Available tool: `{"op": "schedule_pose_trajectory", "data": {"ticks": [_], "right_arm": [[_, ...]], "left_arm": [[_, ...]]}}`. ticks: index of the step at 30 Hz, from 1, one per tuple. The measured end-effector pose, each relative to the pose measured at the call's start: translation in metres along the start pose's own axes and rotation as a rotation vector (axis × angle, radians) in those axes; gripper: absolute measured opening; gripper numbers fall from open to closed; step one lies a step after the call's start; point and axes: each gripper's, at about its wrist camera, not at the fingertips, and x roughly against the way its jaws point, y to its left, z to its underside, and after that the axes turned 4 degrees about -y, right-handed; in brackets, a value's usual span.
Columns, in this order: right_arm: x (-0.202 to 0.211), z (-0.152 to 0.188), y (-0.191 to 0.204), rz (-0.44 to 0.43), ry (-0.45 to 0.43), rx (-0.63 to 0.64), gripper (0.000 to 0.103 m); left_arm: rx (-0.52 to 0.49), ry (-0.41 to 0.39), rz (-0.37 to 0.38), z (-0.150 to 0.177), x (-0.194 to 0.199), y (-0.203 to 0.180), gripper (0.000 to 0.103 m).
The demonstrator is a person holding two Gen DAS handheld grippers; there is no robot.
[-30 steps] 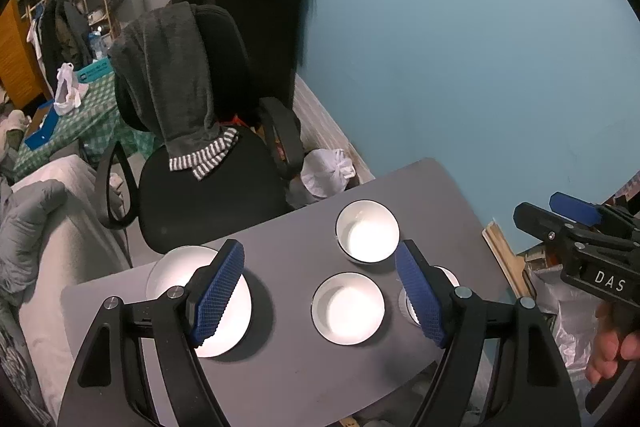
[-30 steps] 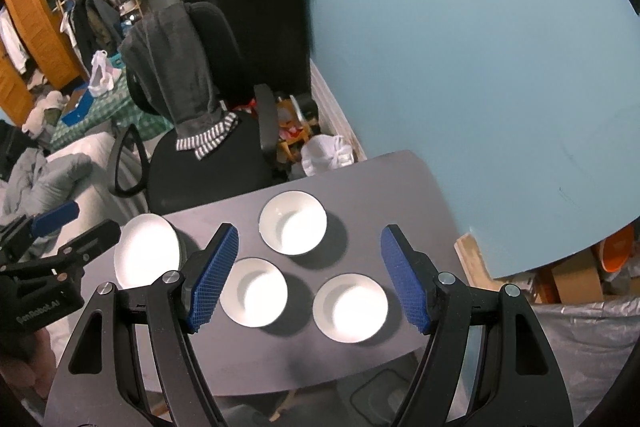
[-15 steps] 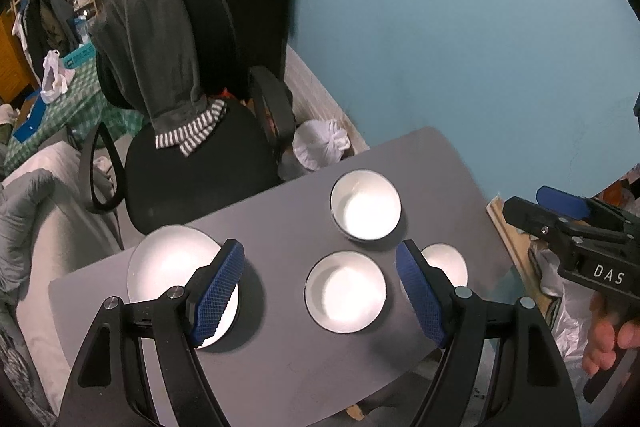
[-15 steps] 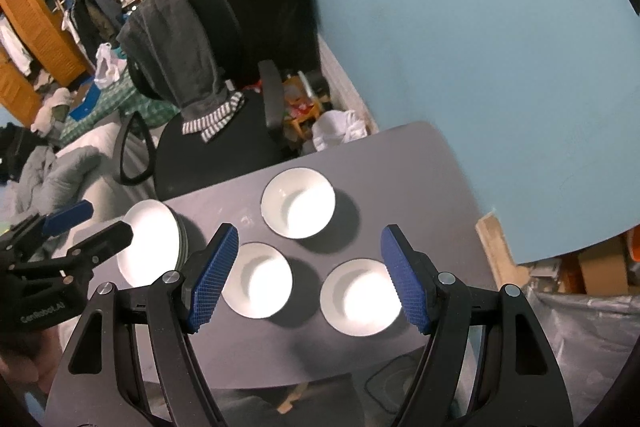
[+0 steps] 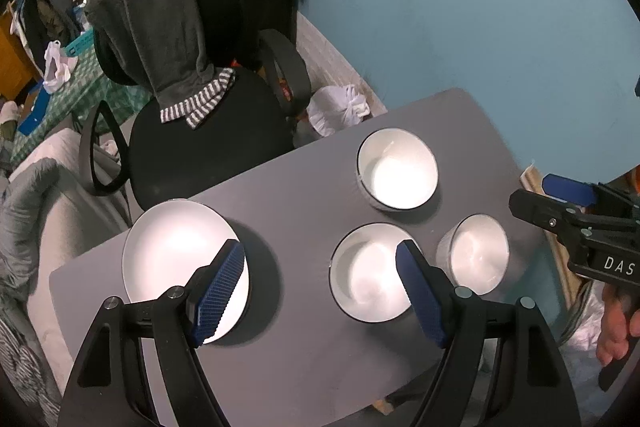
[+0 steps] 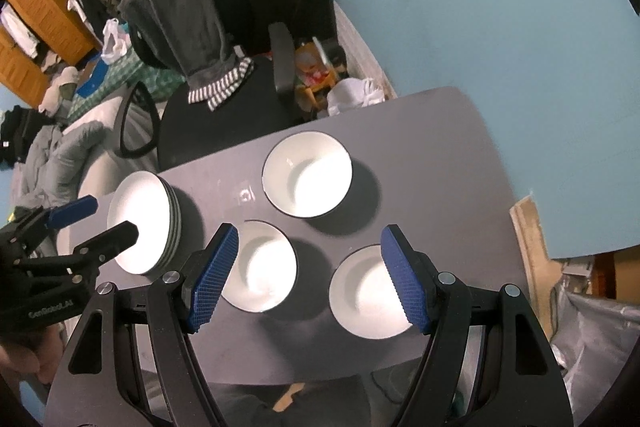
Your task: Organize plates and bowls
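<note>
A grey table (image 5: 304,195) (image 6: 432,131) holds a stack of white plates (image 5: 176,251) (image 6: 140,219) at its left and three white bowls: a far one (image 5: 398,175) (image 6: 306,173), a middle one (image 5: 366,273) (image 6: 264,265) and a right one (image 5: 474,253) (image 6: 366,295). My left gripper (image 5: 320,295) is open and empty, high above the table between the plates and the middle bowl. My right gripper (image 6: 308,279) is open and empty, high above the middle and right bowls. Each gripper shows in the other's view, the right (image 5: 560,207) and the left (image 6: 80,227).
A black office chair (image 5: 208,131) (image 6: 224,107) with a grey garment over its back stands behind the table. A teal wall (image 5: 460,7) runs along the right. A white bag (image 5: 340,107) lies on the floor by the wall. Bedding (image 5: 24,211) and clutter fill the left.
Both grippers have moved nearer to the table, so the plates and bowls look larger. Both stay open and nothing on the table has moved.
</note>
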Motion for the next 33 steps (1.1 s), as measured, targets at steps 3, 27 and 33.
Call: {"op": "schedule_pose_trajectory", "data": {"ticks": [3,27,33], "right_arm": [[-0.014,0.002,-0.001,-0.005,0.021,0.006,0.073],[-0.11,0.025,0.019,-0.06,0.179,0.194,0.073],[-0.127,0.025,0.018,-0.077,0.204,0.213,0.073]], "left_arm": [[-0.009,0.012,-0.006,0.003,-0.01,-0.001,0.08],[0.071,0.172,-0.013,0.044,-0.106,0.005,0.08],[0.102,0.203,-0.018,0.047,-0.119,0.008,0.08]]}}
